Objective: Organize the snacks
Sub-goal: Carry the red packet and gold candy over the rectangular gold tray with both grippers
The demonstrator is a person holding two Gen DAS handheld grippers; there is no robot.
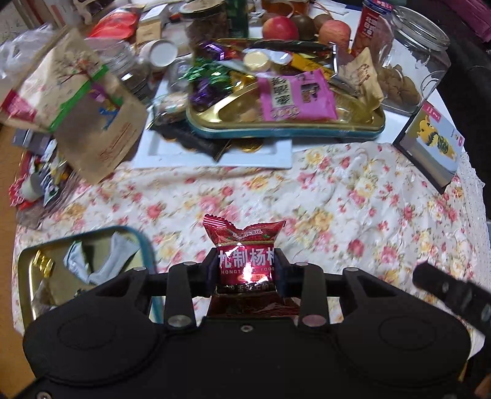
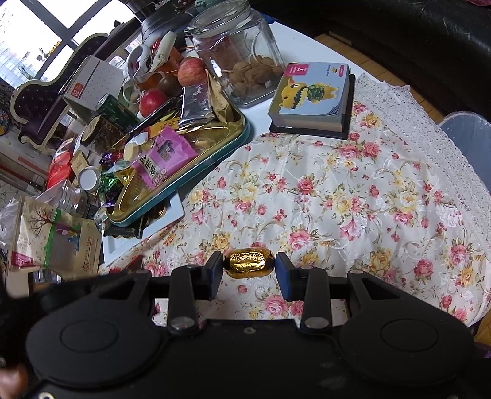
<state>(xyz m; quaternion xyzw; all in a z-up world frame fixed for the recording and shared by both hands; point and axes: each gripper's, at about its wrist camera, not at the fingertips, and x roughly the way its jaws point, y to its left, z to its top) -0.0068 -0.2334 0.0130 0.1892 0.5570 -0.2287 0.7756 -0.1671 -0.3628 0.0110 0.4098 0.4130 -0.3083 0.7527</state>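
Observation:
My left gripper (image 1: 245,267) is shut on a red snack packet (image 1: 245,245) with white Chinese lettering, held above the floral cloth. A gold tin lid or tray (image 1: 30,276) lies at its lower left with a gold candy and a pale wrapper in it. My right gripper (image 2: 249,265) is open, its fingers on either side of a gold-foil candy (image 2: 248,264) that lies on the floral cloth; small gaps show on both sides. A gold snack tray (image 1: 285,129) with a pink packet (image 1: 296,95) and several sweets stands at the back; it also shows in the right wrist view (image 2: 184,181).
A glass jar of cookies (image 1: 408,58) (image 2: 242,52) and a small yellow-character book (image 1: 432,144) (image 2: 313,95) stand at the right. Apples (image 1: 279,27), a red can (image 1: 369,24) and kraft paper bags (image 1: 79,101) crowd the back and left. The right gripper's tip (image 1: 445,288) shows at the lower right.

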